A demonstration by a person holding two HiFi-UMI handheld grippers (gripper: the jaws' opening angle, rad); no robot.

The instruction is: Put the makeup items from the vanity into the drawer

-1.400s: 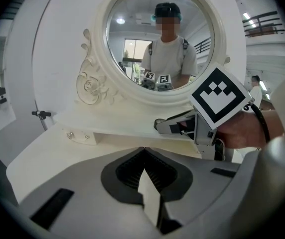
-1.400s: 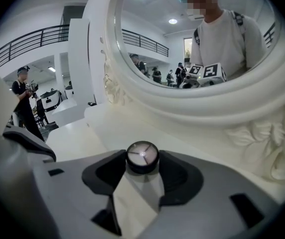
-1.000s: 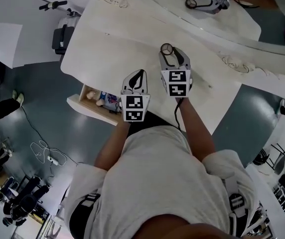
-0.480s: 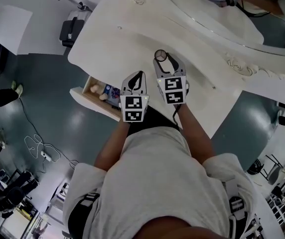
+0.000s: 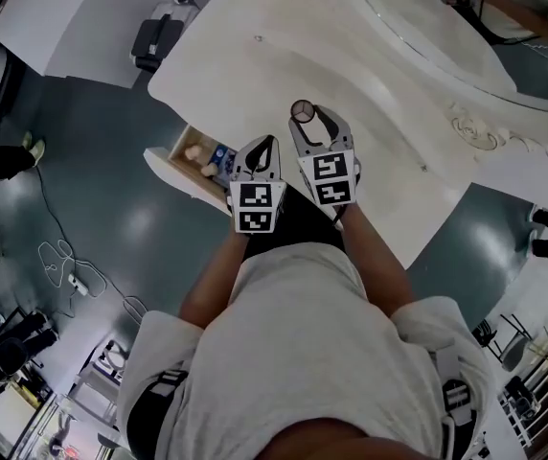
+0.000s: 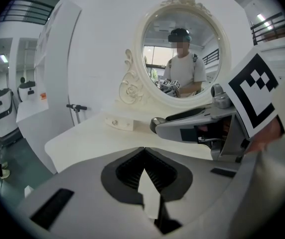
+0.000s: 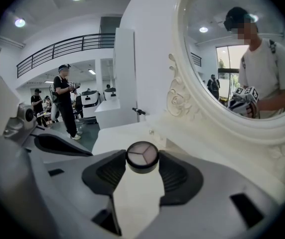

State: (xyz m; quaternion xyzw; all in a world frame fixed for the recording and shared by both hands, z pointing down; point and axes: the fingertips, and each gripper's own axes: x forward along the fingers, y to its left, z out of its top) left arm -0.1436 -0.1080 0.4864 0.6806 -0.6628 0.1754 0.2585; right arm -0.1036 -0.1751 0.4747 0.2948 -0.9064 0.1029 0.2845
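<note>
My right gripper is shut on a small round compact with three pale shades, and holds it over the front part of the white vanity top. The compact shows at the jaw tips in the head view. My left gripper is shut with nothing between its jaws, just left of the right one at the vanity's front edge. The drawer stands pulled out below and to the left. A beige item and a blue item lie in it.
An oval mirror in an ornate frame stands at the back of the vanity. A small ornament sits on the top at the far left. Cables lie on the floor, and a person stands in the room beyond.
The right gripper has carried the compact left, toward the front edge and the drawer. The left gripper has shifted along with it, still shut.
</note>
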